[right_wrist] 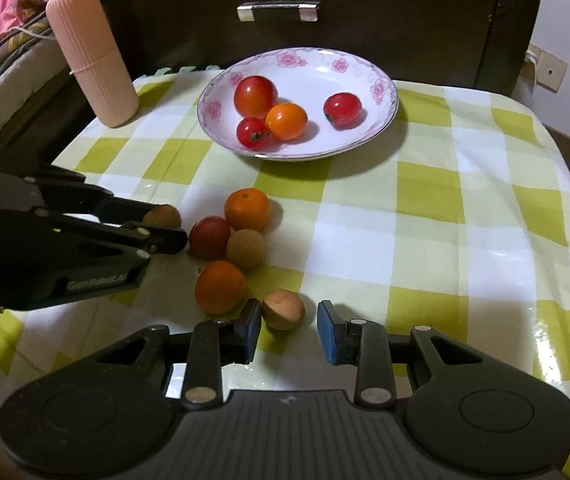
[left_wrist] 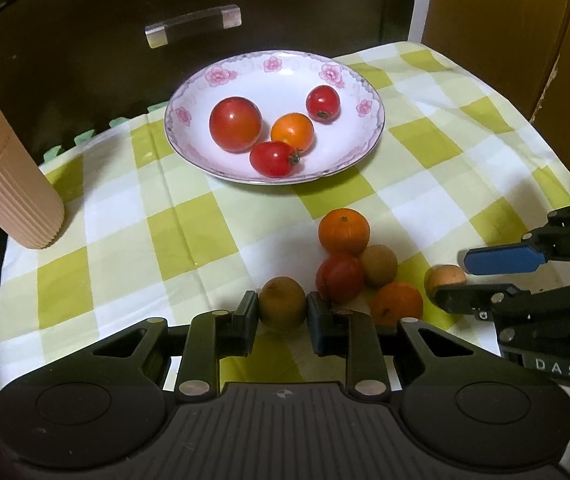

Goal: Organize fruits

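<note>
My left gripper (left_wrist: 281, 314) is shut on a brown kiwi (left_wrist: 282, 307) resting on the checked cloth; the right wrist view shows the same grip (right_wrist: 167, 224). Just right of it lie two mandarins (left_wrist: 343, 230), a red tomato (left_wrist: 340, 277) and another brown fruit (left_wrist: 379, 266). My right gripper (right_wrist: 291, 330) stands open around a tan fruit (right_wrist: 283, 309), which touches the left finger (right_wrist: 251, 328) and leaves a gap to the blue pad. Farther back, a white flowered plate (left_wrist: 273, 63) holds three red tomatoes and an orange one (left_wrist: 292, 131).
A pink ribbed cylinder (right_wrist: 93, 56) stands at the cloth's back left corner. Behind the plate is a dark drawer front with a metal handle (right_wrist: 278, 11). The cloth (right_wrist: 445, 220) drops off at the table's rounded edges, and brown cardboard (left_wrist: 525, 20) stands at the far right.
</note>
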Motion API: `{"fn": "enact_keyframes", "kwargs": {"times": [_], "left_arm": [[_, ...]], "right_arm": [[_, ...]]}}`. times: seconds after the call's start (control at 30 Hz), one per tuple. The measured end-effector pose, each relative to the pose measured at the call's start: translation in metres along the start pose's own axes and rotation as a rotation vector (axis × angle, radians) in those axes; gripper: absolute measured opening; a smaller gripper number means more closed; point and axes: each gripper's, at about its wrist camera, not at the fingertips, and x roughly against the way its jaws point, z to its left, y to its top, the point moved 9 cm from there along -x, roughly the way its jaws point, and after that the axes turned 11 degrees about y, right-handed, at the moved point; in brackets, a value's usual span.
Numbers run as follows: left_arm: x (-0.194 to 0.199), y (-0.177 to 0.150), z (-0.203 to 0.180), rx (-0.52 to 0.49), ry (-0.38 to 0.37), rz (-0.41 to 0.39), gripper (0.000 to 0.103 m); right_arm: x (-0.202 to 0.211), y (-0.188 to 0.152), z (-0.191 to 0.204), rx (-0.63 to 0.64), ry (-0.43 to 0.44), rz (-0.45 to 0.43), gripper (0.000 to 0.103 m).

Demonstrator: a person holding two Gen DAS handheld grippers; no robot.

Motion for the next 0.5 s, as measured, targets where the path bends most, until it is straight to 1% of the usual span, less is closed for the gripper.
{"fn": "enact_keyframes", "kwargs": {"times": [0.5], "left_arm": [[0.011,0.007,0.001,0.003,-0.006,-0.027,0.033]], "right_arm": [[0.008,0.014,-0.002,-0.018,-0.016,-0.042,0.029]]}}
